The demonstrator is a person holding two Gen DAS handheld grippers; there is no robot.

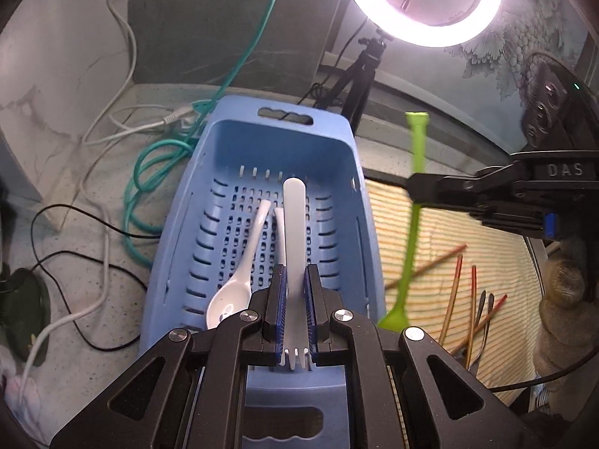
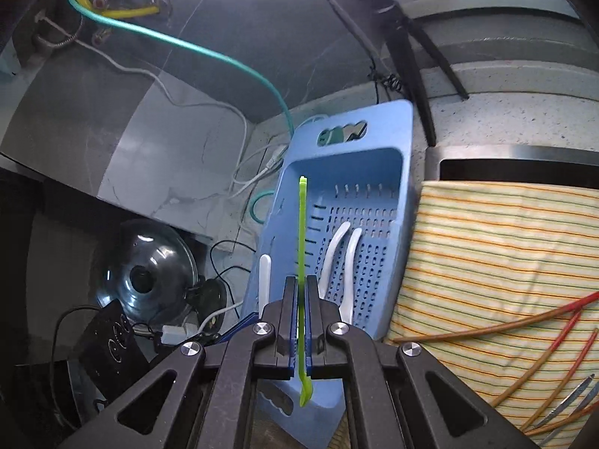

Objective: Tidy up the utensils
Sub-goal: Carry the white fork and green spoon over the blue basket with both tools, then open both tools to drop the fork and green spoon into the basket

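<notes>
My left gripper [image 1: 295, 277] is shut on a white plastic fork [image 1: 294, 224], held over the blue slotted basket [image 1: 337, 157], handle pointing away. Two white spoons [image 1: 239, 262] lie in the basket. My right gripper [image 2: 298, 288] is shut on a green plastic utensil [image 2: 301, 232], held edge-on just left of the basket's [image 2: 374, 172] middle. From the left wrist view the right gripper [image 1: 419, 187] holds the green utensil [image 1: 410, 232] upright beside the basket's right rim. The white fork [image 2: 265, 273] shows at the basket's left edge.
Several chopsticks [image 1: 456, 299] and dark utensils lie on a striped cloth [image 1: 468, 232] to the right of the basket. Cables [image 1: 149, 172] trail on the counter at left. A ring light on a tripod [image 1: 419, 0] stands behind. A pot lid [image 2: 149, 273] sits at far left.
</notes>
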